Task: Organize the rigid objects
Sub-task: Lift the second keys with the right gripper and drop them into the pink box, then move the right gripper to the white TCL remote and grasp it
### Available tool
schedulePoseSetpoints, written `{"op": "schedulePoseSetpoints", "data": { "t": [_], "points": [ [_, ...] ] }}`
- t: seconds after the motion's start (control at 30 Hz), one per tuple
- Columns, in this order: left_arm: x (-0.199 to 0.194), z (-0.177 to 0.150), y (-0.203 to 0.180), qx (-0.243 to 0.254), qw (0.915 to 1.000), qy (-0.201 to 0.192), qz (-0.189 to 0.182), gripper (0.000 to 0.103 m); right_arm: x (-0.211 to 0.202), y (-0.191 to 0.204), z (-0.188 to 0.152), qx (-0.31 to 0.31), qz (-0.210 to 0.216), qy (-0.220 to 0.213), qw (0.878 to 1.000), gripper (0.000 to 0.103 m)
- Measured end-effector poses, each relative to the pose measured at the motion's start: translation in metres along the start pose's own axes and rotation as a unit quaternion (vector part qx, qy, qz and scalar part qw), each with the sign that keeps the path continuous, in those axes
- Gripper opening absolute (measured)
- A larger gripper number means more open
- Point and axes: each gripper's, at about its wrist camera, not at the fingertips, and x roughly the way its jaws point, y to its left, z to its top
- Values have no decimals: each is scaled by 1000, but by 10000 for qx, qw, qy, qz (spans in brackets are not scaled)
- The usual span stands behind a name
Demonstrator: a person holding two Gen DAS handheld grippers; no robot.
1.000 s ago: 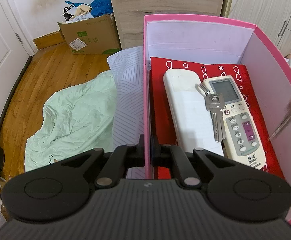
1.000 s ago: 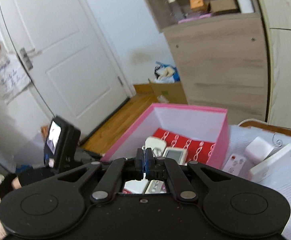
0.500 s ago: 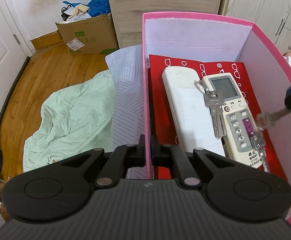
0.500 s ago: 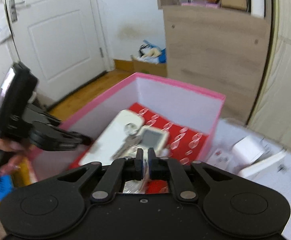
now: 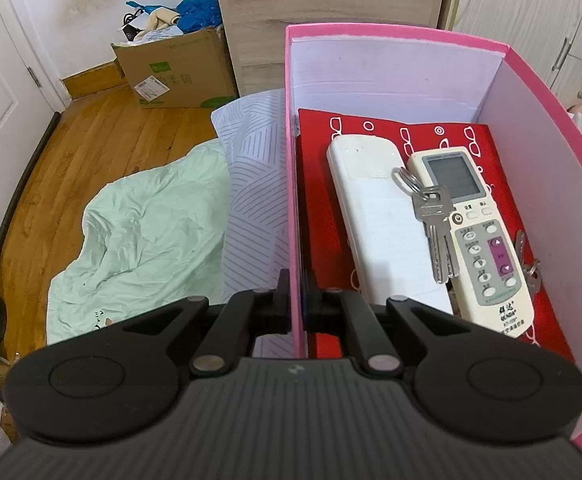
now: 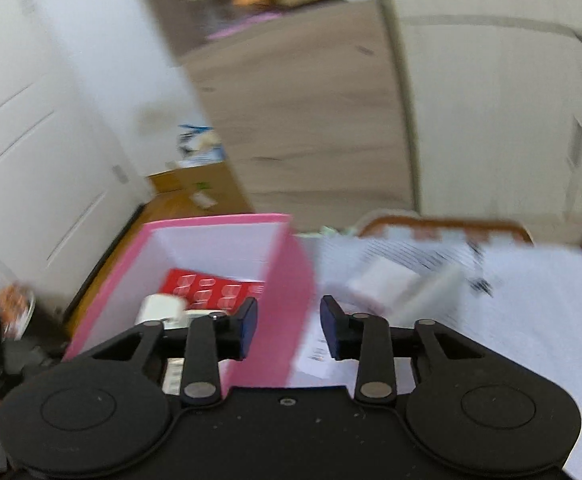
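A: Start at the left. What shows?

B: In the left wrist view, a carton (image 5: pixel 179 68) on the wood floor, green logo and Chinese print, too small to read. Nearer, a green sheet (image 5: pixel 139 236), then a striped cloth (image 5: pixel 255 184).

A: And the left gripper (image 5: pixel 297 304)?

B: Clamped on the pink box's (image 5: pixel 395 32) left wall, one finger outside, one inside.

A: Inside the box?

B: A red liner (image 5: pixel 387 128) with white patterns. On it a plain white remote (image 5: pixel 371 216), then a grey-screened remote (image 5: pixel 479 240) marked "QUNDA" near its bottom. A key bunch (image 5: pixel 431 220) lies across both. A second key bunch (image 5: pixel 527 260) lies by the right wall.

A: The right gripper (image 6: pixel 289 326)?

B: Its jaws are opening, with nothing pressed between them. It hovers over the box's right wall; the view is blurred. Right of the box, white items (image 6: pixel 395 292) on the cloth, too smeared to name.
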Motion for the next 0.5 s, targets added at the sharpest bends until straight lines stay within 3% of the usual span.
{"op": "schedulePoseSetpoints", "data": {
  "t": [0.17,0.5],
  "points": [
    [0,0,-1,-27,10000,9,-8,4,22,-40,-4,702,-618,455,9946,50],
    [-1,0,6,-113,9998,-10,-142,5,59,-47,1,1138,-1310,428,9839,58]
  ]
}}
